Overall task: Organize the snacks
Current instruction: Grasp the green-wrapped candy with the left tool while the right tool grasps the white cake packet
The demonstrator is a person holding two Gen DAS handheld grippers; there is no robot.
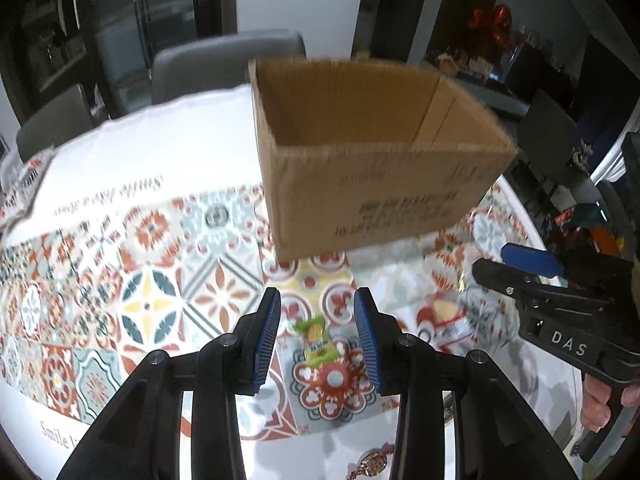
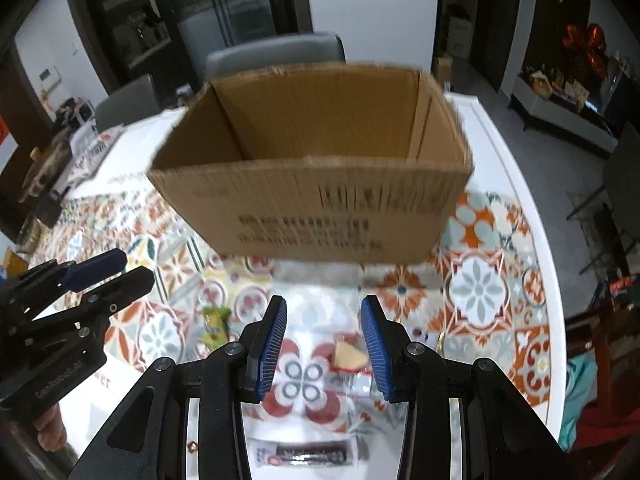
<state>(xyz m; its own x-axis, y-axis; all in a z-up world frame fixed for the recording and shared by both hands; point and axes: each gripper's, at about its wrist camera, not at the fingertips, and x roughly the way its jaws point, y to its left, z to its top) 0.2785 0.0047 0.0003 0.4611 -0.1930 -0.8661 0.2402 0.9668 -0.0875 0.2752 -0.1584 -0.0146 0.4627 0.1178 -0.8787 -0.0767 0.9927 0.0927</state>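
Note:
An open cardboard box [image 1: 376, 184] stands on the patterned tablecloth, also seen in the right wrist view [image 2: 316, 208]. My left gripper [image 1: 317, 338] is open, above a small green-yellow candy packet [image 1: 316, 340], which also shows in the right wrist view [image 2: 215, 323]. My right gripper [image 2: 324, 344] is open above a clear packet with a yellow wedge snack [image 2: 349, 356], also visible in the left wrist view [image 1: 444, 316]. The right gripper shows at the right of the left wrist view [image 1: 516, 268]; the left gripper shows at the left of the right wrist view [image 2: 120, 268].
A dark bar-shaped snack packet [image 2: 306, 456] lies near the table's front edge. A brown wrapped candy [image 1: 370, 462] lies at the front. Grey chairs [image 1: 228, 64] stand behind the round table [image 2: 536, 208]. Clutter [image 2: 44, 168] sits at the far left.

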